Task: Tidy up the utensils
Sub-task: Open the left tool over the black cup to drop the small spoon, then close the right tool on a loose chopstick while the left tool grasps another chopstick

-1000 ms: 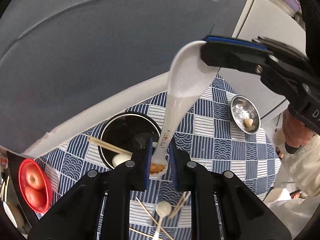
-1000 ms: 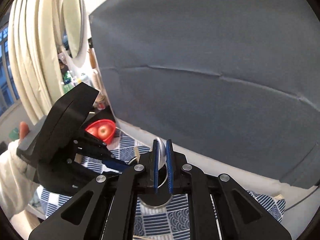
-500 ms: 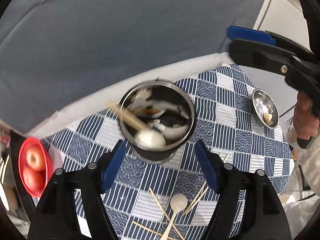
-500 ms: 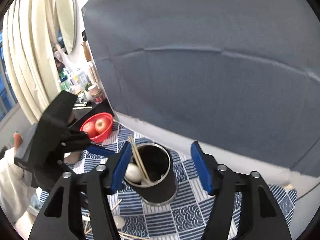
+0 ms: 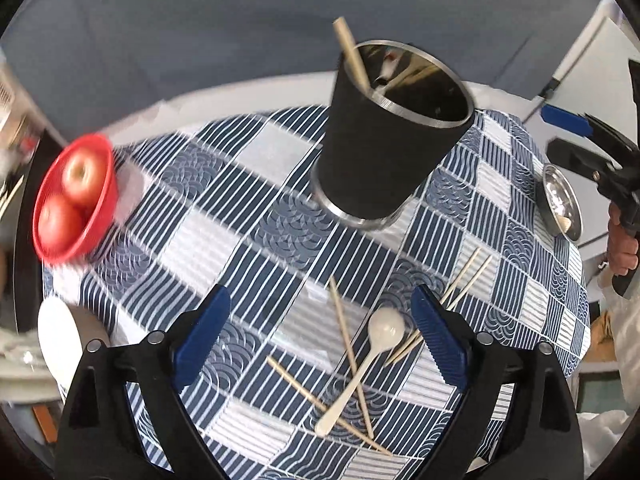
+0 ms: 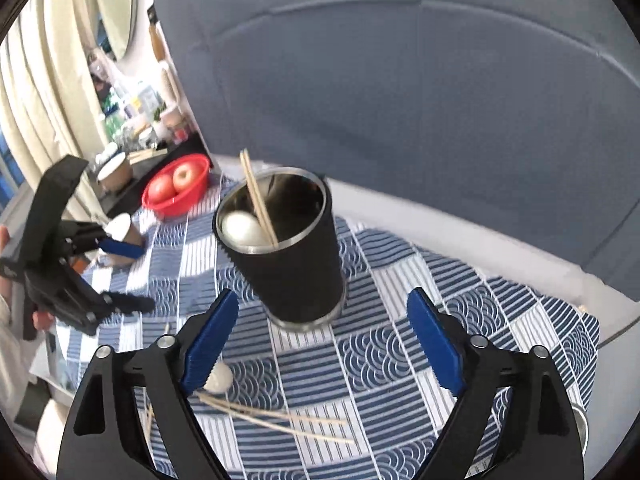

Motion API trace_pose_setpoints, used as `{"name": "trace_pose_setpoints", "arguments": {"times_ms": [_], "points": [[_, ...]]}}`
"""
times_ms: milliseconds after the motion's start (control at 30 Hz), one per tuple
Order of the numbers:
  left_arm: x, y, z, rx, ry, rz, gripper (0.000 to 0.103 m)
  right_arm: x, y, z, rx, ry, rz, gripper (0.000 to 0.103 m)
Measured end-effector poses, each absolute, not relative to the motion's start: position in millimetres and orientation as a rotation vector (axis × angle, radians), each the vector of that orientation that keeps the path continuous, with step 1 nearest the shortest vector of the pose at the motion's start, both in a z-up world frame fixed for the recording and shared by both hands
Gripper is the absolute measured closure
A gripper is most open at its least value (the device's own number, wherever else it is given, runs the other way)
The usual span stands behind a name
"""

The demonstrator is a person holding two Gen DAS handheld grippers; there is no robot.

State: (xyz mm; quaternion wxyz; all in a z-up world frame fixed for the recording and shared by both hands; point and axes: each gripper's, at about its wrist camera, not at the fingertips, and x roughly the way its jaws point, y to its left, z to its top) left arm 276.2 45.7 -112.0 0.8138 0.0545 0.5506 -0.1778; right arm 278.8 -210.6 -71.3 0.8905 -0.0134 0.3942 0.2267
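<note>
**Presently: both tools wide open, nothing gripped**

Left wrist view: left tool has its jaws spread wide and empty, low centre of frame. Between and just beyond its blue pads lie a white spoon and loose chopsticks, crossing on the blue checked cloth of the counter. The black utensil cup stands upright at upper centre, one chopstick poking out. This view alone shows a small steel dish at right edge, below the right tool.

Right wrist view: right tool also gapes open, empty. Only here is the cup interior visible: a white spoon bowl and chopsticks rest inside. Left tool appears at left edge, jaws apart. Red bowl of apples sits upper left, blurred in the other view.
</note>
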Motion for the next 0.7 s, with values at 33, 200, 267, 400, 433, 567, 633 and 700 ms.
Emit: {"name": "trace_pose_setpoints", "arguments": {"times_ms": [33, 200, 267, 400, 433, 567, 633, 700], "points": [[272, 49, -115, 0.104, 1.18, -0.37, 0.013, 277, -209, -75, -0.032, 0.831, 0.482, 0.017], [253, 66, -134, 0.074, 1.214, -0.326, 0.013, 266, -200, -93, -0.078, 0.885, 0.522, 0.017], [249, 71, -141, 0.063, 1.231, -0.311, 0.013, 261, -198, -102, -0.111, 0.907, 0.537, 0.017], [239, 82, -153, 0.045, 1.26, -0.283, 0.013, 254, -196, -121, -0.169, 0.956, 0.561, 0.017], [236, 85, -157, 0.04, 1.268, -0.274, 0.013, 253, -196, -126, -0.183, 0.97, 0.565, 0.017], [230, 95, -174, 0.007, 1.306, -0.233, 0.013, 249, -188, -147, -0.274, 1.021, 0.576, 0.017], [229, 100, -182, -0.006, 1.327, -0.205, 0.013, 248, -187, -155, -0.303, 1.04, 0.583, 0.017], [229, 101, -189, -0.006, 1.347, -0.179, 0.013, 249, -186, -165, -0.331, 1.06, 0.587, 0.017]]}}
